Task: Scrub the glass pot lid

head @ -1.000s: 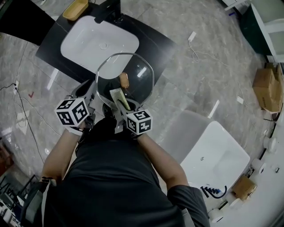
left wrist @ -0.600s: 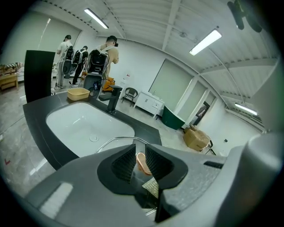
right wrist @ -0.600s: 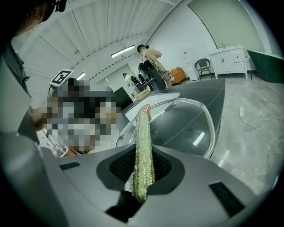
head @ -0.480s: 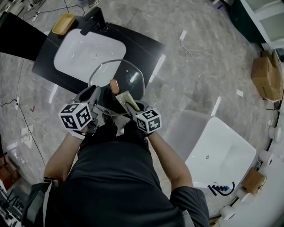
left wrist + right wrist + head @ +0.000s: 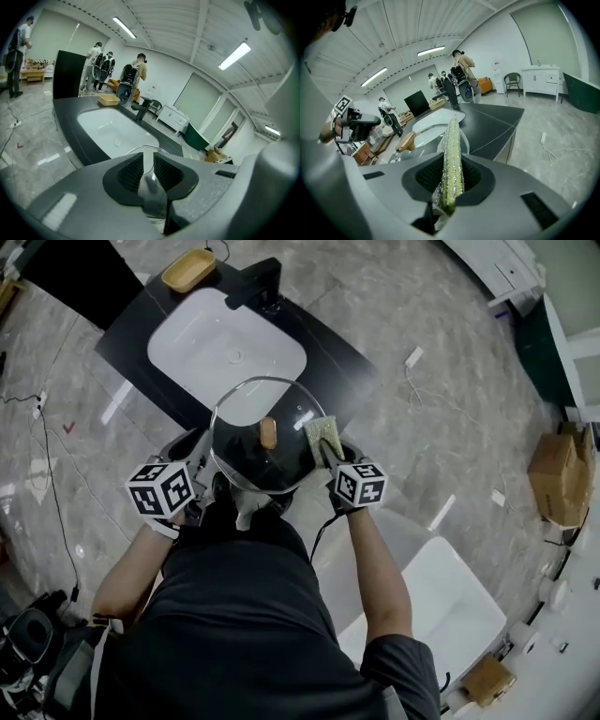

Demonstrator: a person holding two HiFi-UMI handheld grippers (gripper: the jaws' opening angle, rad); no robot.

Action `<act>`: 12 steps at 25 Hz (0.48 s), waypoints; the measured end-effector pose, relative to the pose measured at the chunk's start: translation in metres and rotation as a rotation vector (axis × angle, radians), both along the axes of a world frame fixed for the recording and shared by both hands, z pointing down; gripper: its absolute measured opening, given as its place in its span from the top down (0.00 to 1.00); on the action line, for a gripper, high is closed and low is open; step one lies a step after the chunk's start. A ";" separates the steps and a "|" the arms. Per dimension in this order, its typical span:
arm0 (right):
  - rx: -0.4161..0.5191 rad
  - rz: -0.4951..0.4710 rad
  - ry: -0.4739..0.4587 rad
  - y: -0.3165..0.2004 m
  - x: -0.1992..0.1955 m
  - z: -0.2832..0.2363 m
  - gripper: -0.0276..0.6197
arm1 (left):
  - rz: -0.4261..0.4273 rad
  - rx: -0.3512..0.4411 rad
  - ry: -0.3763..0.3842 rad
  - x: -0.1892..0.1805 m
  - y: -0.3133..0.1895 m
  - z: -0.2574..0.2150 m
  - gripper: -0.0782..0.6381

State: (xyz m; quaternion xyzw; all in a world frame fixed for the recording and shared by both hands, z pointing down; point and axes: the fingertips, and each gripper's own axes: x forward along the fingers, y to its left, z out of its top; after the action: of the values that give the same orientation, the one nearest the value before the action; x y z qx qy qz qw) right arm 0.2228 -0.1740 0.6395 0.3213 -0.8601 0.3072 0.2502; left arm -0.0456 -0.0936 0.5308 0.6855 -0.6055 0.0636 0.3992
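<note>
The glass pot lid [image 5: 246, 451] with a wooden knob [image 5: 268, 432] is held in the air in front of the person, below the white sink basin [image 5: 225, 348]. My left gripper [image 5: 208, 461] is shut on the lid's left rim; in the left gripper view the rim [image 5: 148, 180] runs between the jaws of the left gripper [image 5: 148, 164]. My right gripper [image 5: 331, 454] is shut on a yellow-green sponge [image 5: 323, 432], which lies against the lid's right edge. In the right gripper view the sponge [image 5: 452, 154] stands edge-on between the jaws, with the lid [image 5: 426, 136] and its knob [image 5: 406, 140] to the left.
The basin is set in a black counter [image 5: 328, 343] with a black faucet [image 5: 255, 282] and a yellow tray [image 5: 187, 270] at its far end. A second white basin [image 5: 450, 601] stands at lower right, a cardboard box [image 5: 553, 474] farther right. Several people [image 5: 103, 63] stand in the background.
My right gripper has moved the sponge from the lid's lower middle out to its right edge. The left gripper still holds the left rim.
</note>
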 end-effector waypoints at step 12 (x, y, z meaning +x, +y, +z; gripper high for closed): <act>0.003 0.188 -0.019 -0.042 -0.003 -0.014 0.87 | -0.066 -0.017 -0.001 -0.043 0.022 0.003 0.79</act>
State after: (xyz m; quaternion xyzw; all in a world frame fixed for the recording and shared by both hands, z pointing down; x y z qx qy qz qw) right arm 0.2199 -0.2162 0.6252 0.3981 -0.8289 0.3309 0.2117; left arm -0.0886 -0.0715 0.5336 0.6615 -0.6276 0.0559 0.4067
